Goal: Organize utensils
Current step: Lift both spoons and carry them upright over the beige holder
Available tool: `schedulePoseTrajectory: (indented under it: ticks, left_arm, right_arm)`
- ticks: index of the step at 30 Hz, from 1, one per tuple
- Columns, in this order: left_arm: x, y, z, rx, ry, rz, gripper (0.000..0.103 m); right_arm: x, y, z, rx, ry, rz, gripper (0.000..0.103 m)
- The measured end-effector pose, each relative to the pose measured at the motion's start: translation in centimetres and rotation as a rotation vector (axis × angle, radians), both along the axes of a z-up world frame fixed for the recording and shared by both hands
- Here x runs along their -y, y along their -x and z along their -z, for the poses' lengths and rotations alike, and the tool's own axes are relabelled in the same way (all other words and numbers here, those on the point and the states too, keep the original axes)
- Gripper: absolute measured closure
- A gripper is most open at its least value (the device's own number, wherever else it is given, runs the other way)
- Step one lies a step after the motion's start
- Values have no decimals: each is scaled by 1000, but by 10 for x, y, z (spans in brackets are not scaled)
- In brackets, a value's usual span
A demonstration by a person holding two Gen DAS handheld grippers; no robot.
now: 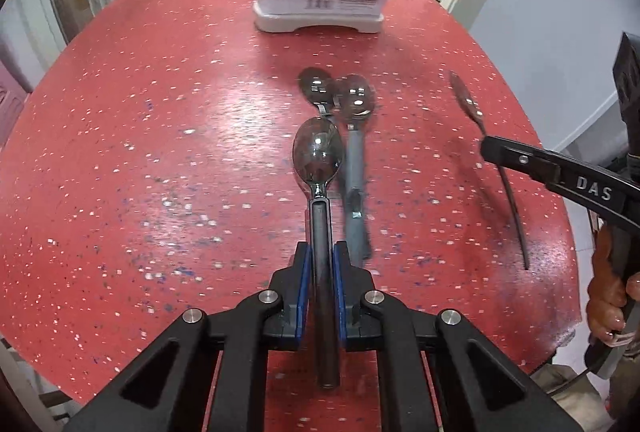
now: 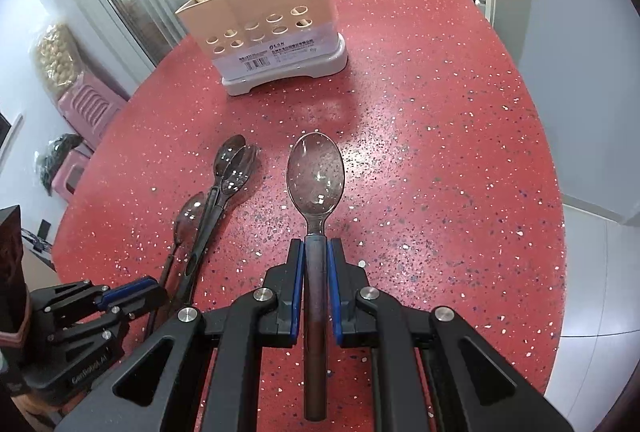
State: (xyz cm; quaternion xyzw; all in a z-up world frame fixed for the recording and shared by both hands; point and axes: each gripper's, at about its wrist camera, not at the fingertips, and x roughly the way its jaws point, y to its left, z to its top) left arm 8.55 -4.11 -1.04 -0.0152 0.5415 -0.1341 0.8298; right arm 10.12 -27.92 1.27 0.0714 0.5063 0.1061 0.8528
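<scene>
Nearest me, my left claw (image 1: 320, 264) clamps a dark-handled spoon (image 1: 318, 156) above the red counter (image 1: 140, 152), my right claw (image 2: 316, 260) grips another spoon (image 2: 316, 172), and apparently two more spoons (image 1: 352, 104) lie before the beige holder (image 2: 260, 16).

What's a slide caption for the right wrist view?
Right gripper clamps a spoon over the red table, utensil caddy ahead.

The left gripper (image 1: 320, 264) points steeply down, its blue-padded fingers (image 1: 305, 272) clamped on a spoon handle (image 1: 322, 252). The right gripper (image 2: 316, 260) tilts down likewise, fingers (image 2: 297, 272) pressed on another spoon's handle (image 2: 315, 292). In the left wrist view, a hand (image 1: 610, 292) grips the right tool at four o'clock.
</scene>
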Motion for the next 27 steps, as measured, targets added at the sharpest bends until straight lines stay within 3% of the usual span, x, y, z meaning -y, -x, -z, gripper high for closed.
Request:
schedulePoseTrajectory:
  ticks: [11,27]
  left_arm:
    - [-36,-20,-7,78,12,-90,66]
    - [-43,-52,-89,297,129,-117,66]
  right_arm:
    - [-6,-6,-6,15,-7,-14,90]
    - [-7,-27,-71,159,-32,-47,90]
